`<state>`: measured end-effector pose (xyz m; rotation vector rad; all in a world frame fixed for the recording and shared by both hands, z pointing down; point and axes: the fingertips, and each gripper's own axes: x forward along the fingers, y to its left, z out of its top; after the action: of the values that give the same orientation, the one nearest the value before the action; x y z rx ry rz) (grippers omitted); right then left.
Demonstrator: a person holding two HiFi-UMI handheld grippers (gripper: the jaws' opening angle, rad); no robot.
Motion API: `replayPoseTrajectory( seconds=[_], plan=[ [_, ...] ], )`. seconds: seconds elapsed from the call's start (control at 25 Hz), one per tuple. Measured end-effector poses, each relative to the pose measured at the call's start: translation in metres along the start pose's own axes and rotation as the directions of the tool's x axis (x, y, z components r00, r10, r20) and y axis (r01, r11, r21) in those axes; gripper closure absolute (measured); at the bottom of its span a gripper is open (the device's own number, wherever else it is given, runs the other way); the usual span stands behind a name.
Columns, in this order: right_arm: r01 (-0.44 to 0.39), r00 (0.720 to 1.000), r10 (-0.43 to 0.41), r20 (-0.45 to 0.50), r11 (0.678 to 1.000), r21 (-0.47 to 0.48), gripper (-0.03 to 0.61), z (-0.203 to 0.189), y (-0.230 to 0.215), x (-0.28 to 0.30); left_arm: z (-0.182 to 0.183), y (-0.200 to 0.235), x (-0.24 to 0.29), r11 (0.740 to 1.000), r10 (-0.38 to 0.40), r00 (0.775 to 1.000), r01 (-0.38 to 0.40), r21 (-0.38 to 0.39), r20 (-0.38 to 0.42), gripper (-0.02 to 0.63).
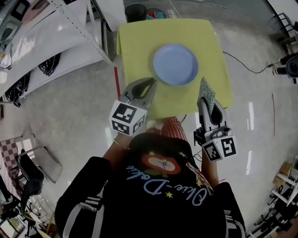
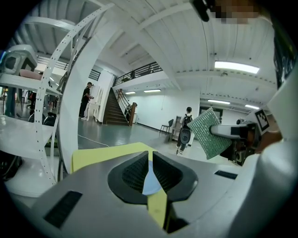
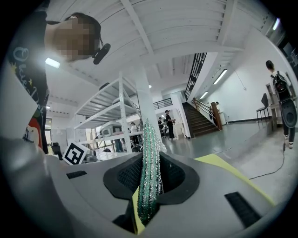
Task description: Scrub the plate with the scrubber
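A round blue plate [image 1: 175,64] lies in the middle of the yellow table [image 1: 135,46]. My left gripper [image 1: 150,86] hovers at the plate's near left rim, shut, with nothing held. In the left gripper view the plate [image 2: 150,183] shows only as a sliver through the slit between the jaws of the left gripper [image 2: 150,169]. My right gripper [image 1: 206,101] is over the table's near right part, shut on a green scrubber [image 1: 208,93] that stands on edge, apart from the plate. The scrubber [image 3: 150,172] rises upright between the jaws of the right gripper [image 3: 150,162]. It also shows flat-on as the scrubber [image 2: 210,132].
White metal shelving [image 1: 70,42] stands left of the table, a dark bin [image 1: 135,11] beyond its far edge. A chair [image 1: 42,162] sits at lower left. A cable [image 1: 242,65] runs over the floor to the right. People and a staircase [image 2: 114,109] are far off.
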<state>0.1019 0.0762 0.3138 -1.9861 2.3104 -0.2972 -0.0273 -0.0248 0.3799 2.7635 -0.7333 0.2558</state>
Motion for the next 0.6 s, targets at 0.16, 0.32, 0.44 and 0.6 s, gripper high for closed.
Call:
replayPoseTrajectory(
  seconds=[0.16, 0.32, 0.44, 0.6],
  plan=[
    [-0.046, 0.999, 0.046, -0.025, 0.999, -0.021, 0.517, -0.003, -0.012, 0.033, 0.002, 0.022, 0.008, 0.998, 0.052, 0.999, -0.051, -0.025, 0.008, 0.607],
    [-0.101, 0.992, 0.097, -0.078, 0.994, -0.05, 0.517, -0.011, -0.025, 0.069, 0.004, 0.04, 0.02, 0.995, 0.091, 0.996, -0.091, -0.029, 0.005, 0.607],
    [-0.149, 0.982, 0.139, -0.129, 0.986, -0.075, 0.517, -0.023, -0.033, 0.1, 0.004, 0.054, 0.03, 0.991, 0.117, 0.993, -0.116, -0.06, 0.01, 0.607],
    [-0.215, 0.959, 0.187, -0.215, 0.97, -0.114, 0.517, -0.04, -0.044, 0.138, 0.0, 0.067, 0.045, 0.984, 0.154, 0.988, -0.155, -0.085, -0.008, 0.607]
  ],
)
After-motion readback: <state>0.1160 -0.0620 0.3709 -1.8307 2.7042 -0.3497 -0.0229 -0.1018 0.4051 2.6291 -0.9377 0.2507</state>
